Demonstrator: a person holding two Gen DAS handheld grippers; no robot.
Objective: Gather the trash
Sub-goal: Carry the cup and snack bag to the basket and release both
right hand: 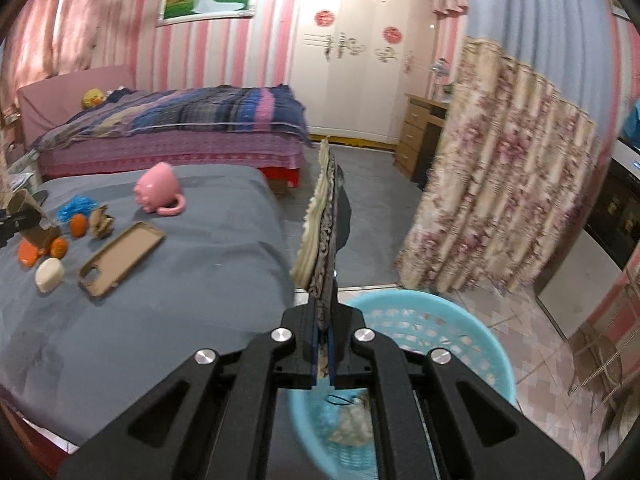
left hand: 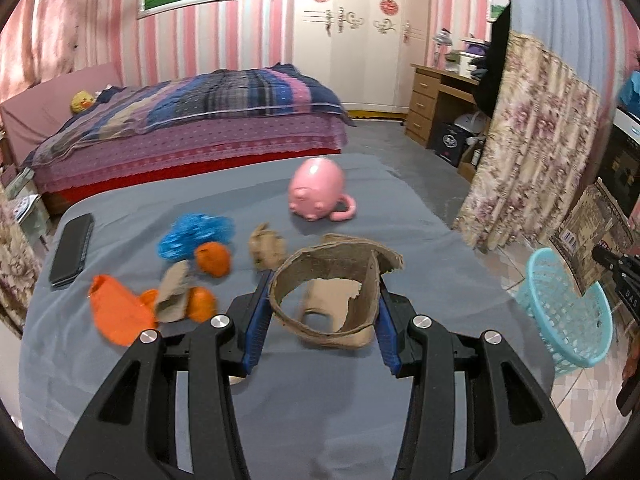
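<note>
holding two pieces at once. your left gripper (left hand: pixel 324 312) has its blue pads (left hand: pixel 256 320) spread wide against the outside walls of a torn cardboard tube (left hand: pixel 320 280), lifted above the grey table (left hand: pixel 280 400). your right gripper (right hand: pixel 324 344) is pressed nearly together, pinching a flat patterned wrapper (right hand: pixel 320 216) by its lower end, standing upright over the teal basket (right hand: pixel 472 320).

handling, judged: tube is light, thin-walled, already ripped; it will cave if you squeeze harder, so hold across the intact ring, not the torn flap. wrapper is light and floppy with a wavy pale edge; it should drop freely once the fingers part, though it may flutter.

left on the table: blue crumpled bag (left hand: pixel 196 236), orange peel pieces (left hand: pixel 212 258), orange scrap (left hand: pixel 118 312), brown paper wad (left hand: pixel 266 246). not trash by the look of it: pink pig mug (left hand: pixel 318 190), black phone (left hand: pixel 72 250), tan phone case (right hand: pixel 120 258), white soap-like bar (right hand: pixel 50 275).

room: basket sits on the floor just beside the table's right edge, below table height. floral curtain (right hand: pixel 500 180) hangs near behind it. clear air above the basket mouth; some trash already lies inside. carry the tube rightward over the table edge, staying clear of the mug.
</note>
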